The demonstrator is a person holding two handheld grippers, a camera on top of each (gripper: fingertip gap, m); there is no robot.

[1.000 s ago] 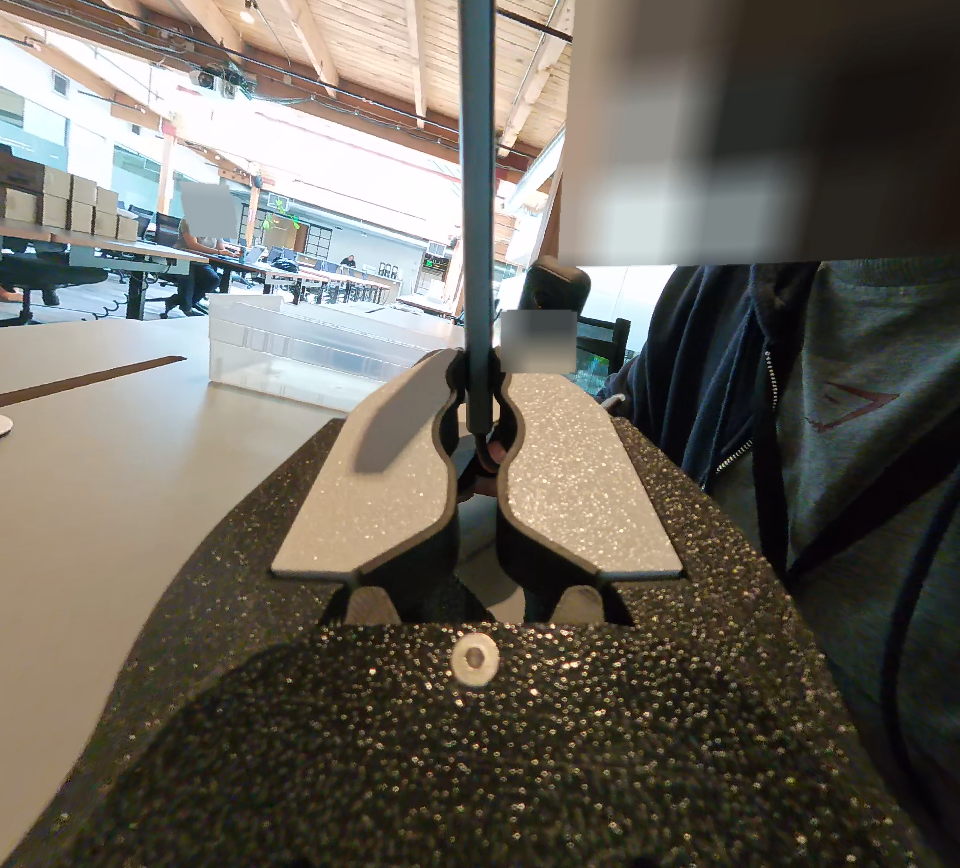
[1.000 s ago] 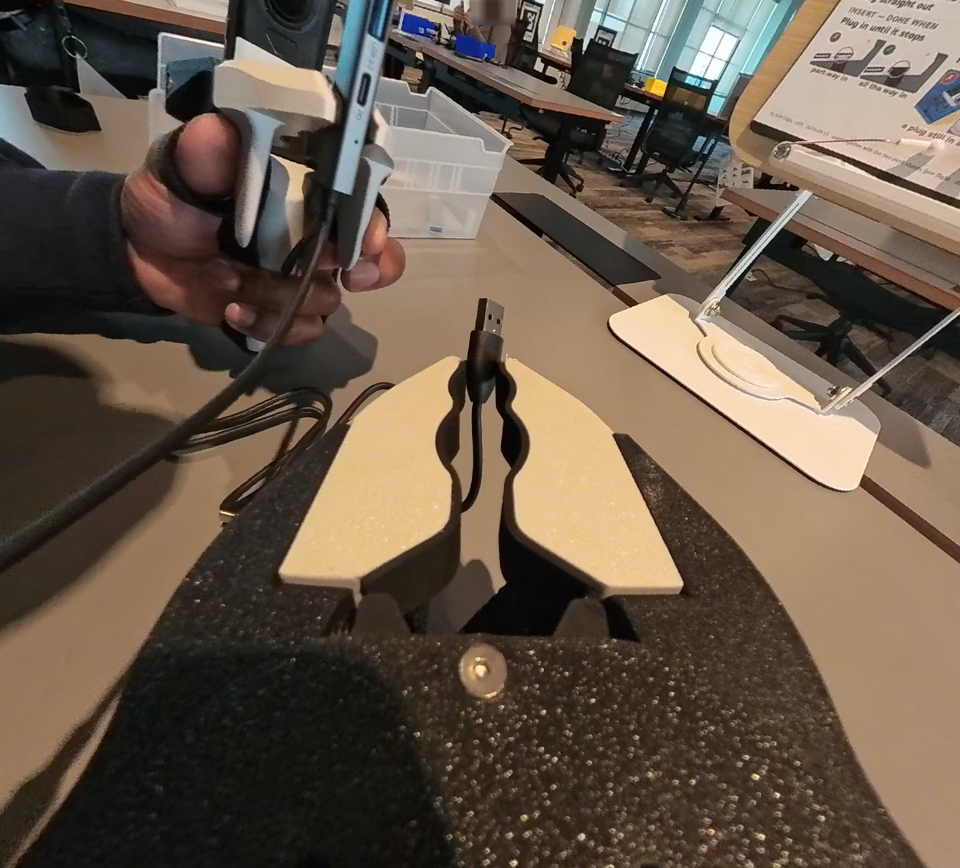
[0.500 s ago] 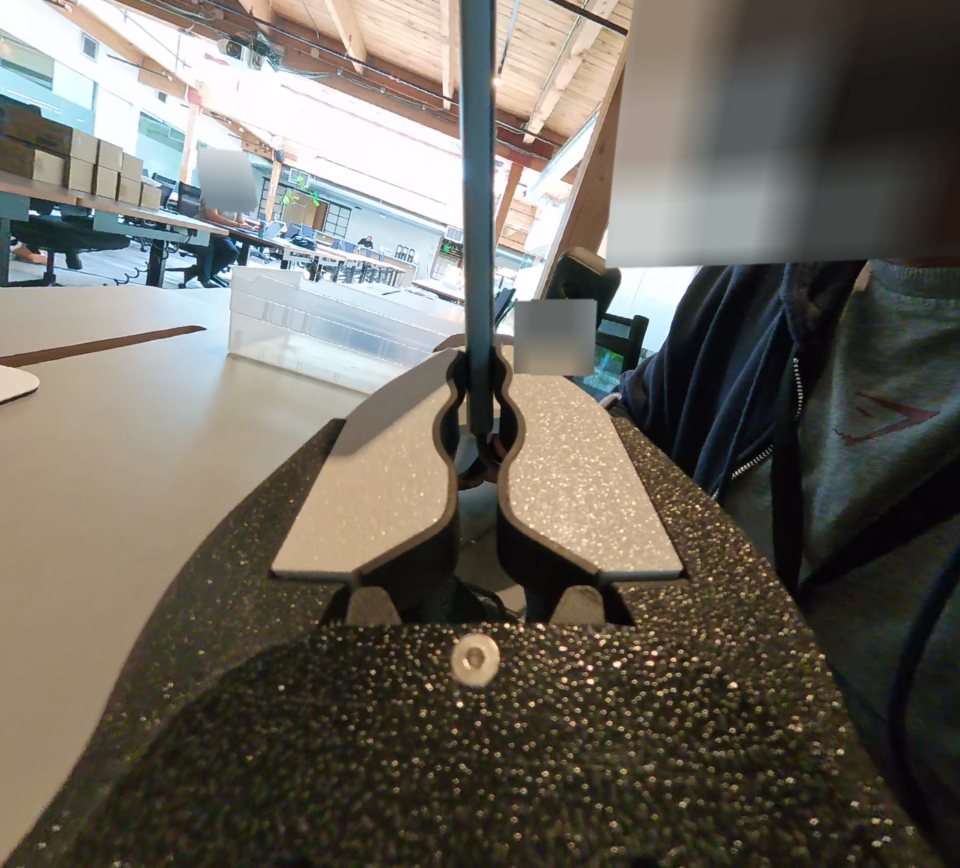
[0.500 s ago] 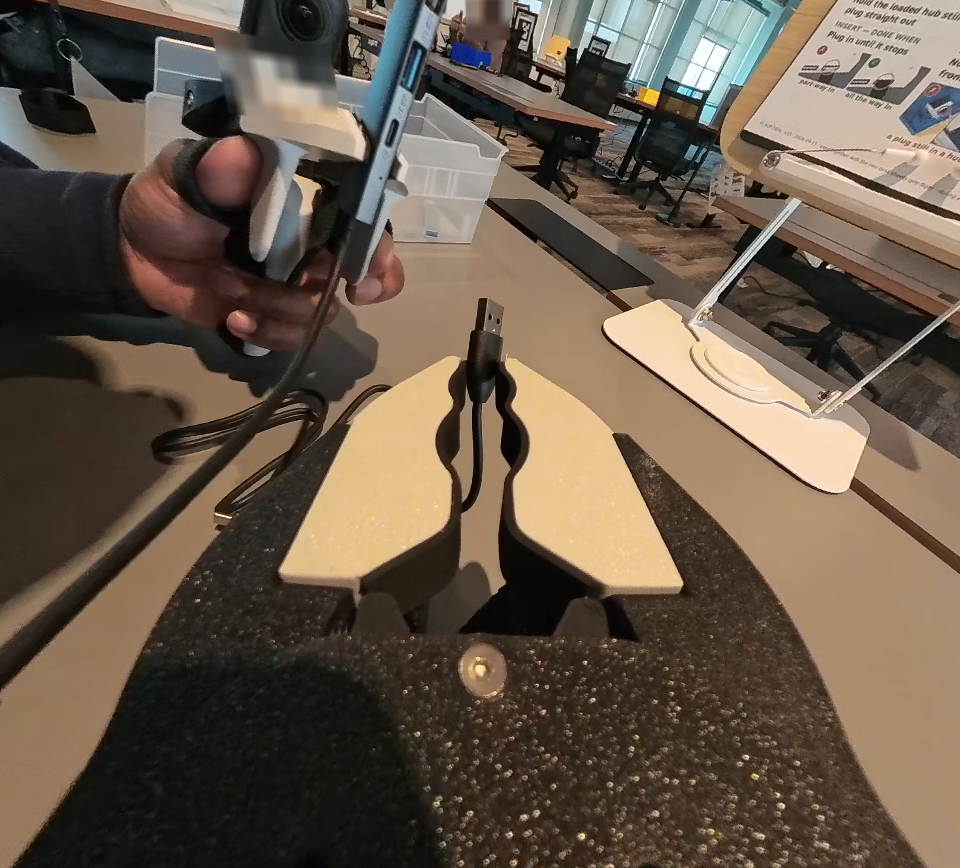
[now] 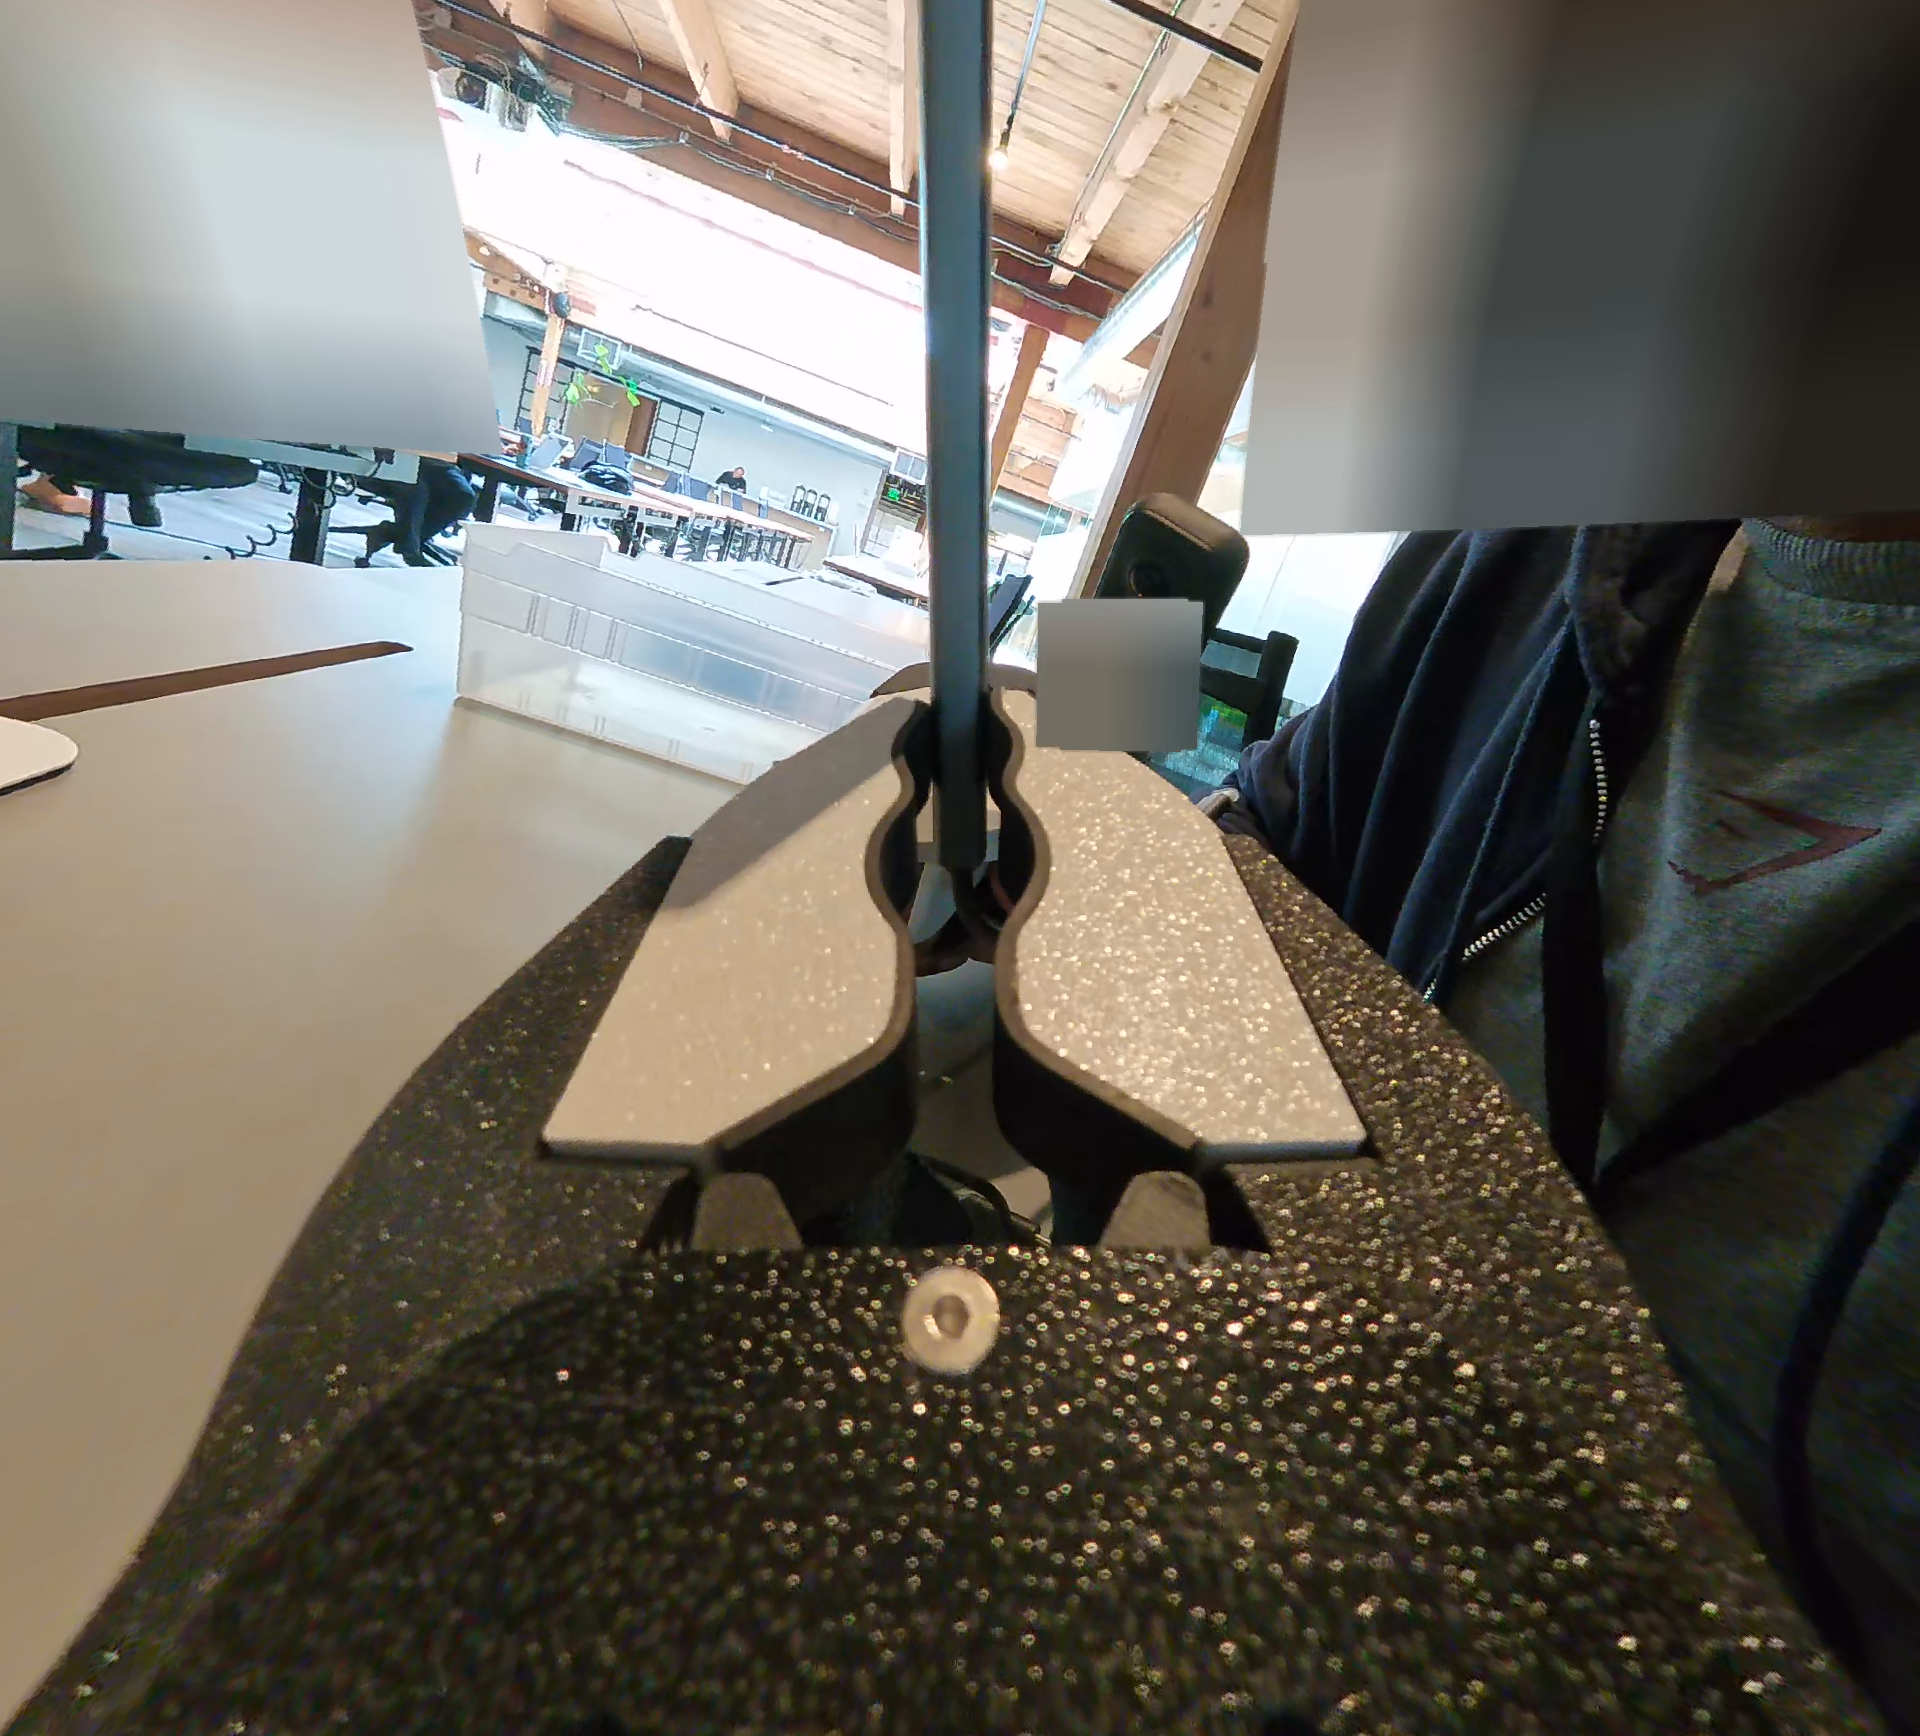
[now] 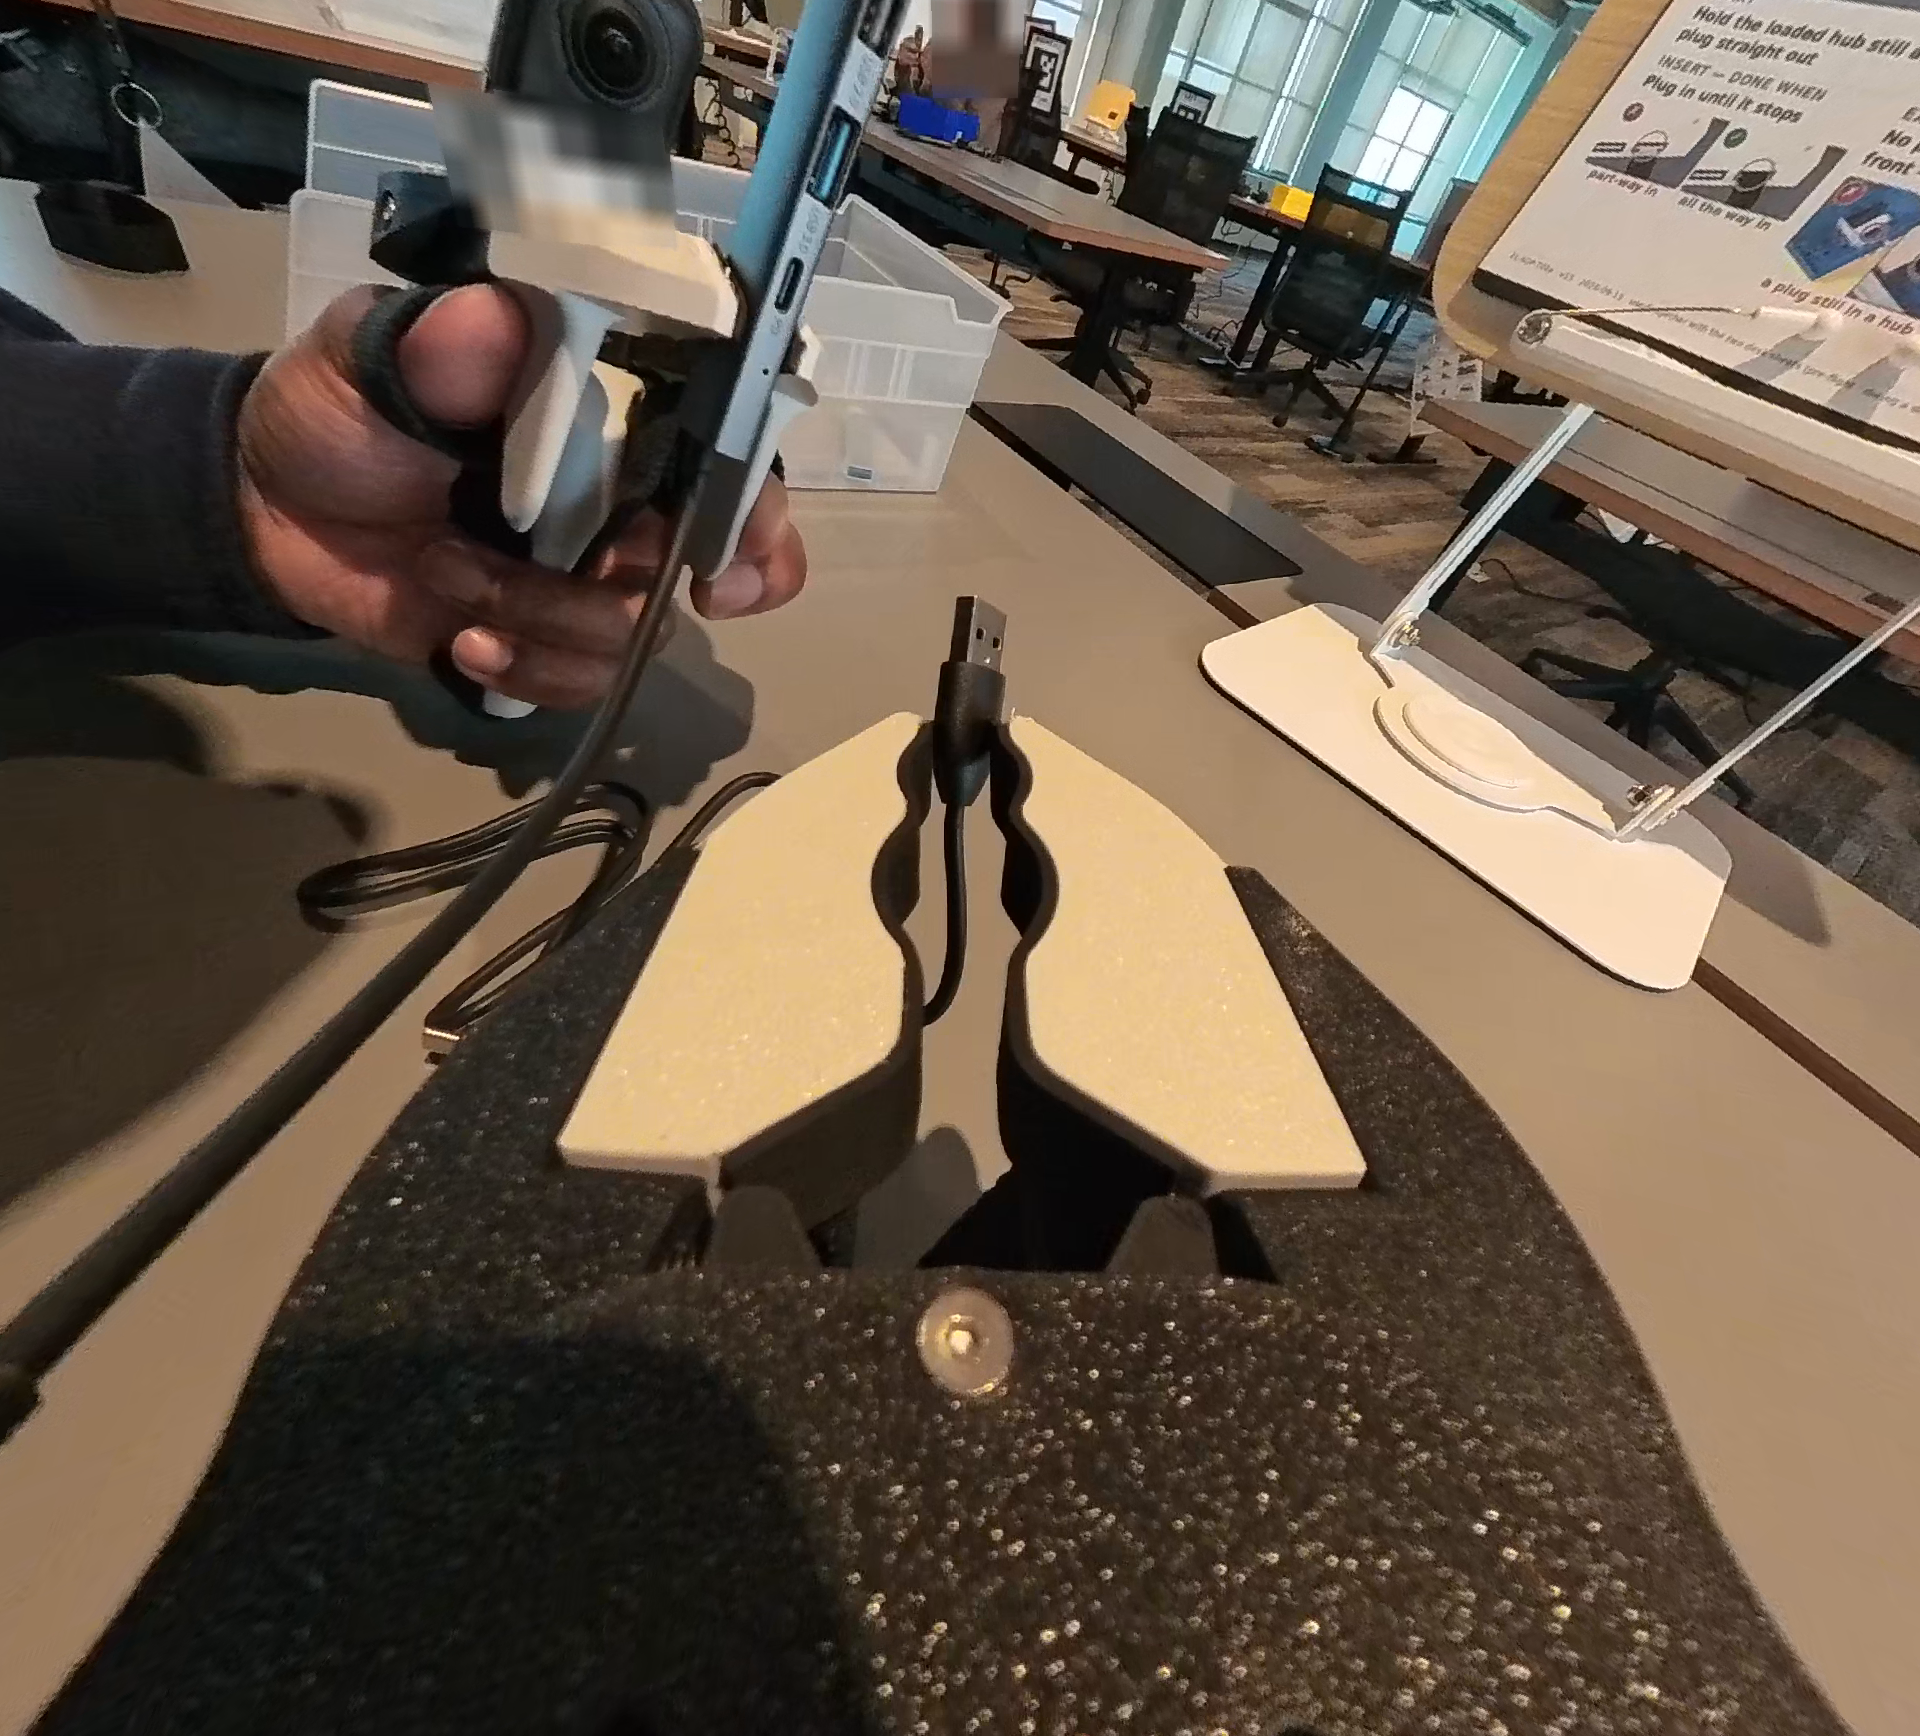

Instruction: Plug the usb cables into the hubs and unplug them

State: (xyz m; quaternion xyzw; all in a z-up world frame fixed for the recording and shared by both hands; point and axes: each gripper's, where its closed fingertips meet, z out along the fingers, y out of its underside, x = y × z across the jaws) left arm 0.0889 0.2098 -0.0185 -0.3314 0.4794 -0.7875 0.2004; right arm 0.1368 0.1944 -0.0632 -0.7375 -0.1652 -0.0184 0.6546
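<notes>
My left gripper (image 5: 957, 756) is shut on a slim grey USB hub (image 5: 954, 284), seen edge-on and standing upright above the table. The same hub shows in the right wrist view (image 6: 821, 159), tilted to the right, ports facing me, held by the left gripper (image 6: 764, 377) in a hand; its black cable (image 6: 582, 772) hangs down to the left. My right gripper (image 6: 966, 746) is shut on a black USB-A plug (image 6: 977, 658), metal tip pointing up and forward, below and right of the hub, apart from it. Its cable (image 6: 488, 865) coils on the table.
A clear plastic bin (image 6: 894, 356) stands behind the hub on the grey table (image 6: 1558, 1115); it also shows in the left wrist view (image 5: 665, 637). A white stand base (image 6: 1455, 782) holds an instruction board (image 6: 1714, 76) at the right. A person's torso (image 5: 1662, 855) is close on the right. Some 7 cm of space lies between my two pairs of fingers.
The hub has tilted further to the right and come closer above the plug. The left view has swung a little to the right. The right gripper and its plug have kept still.
</notes>
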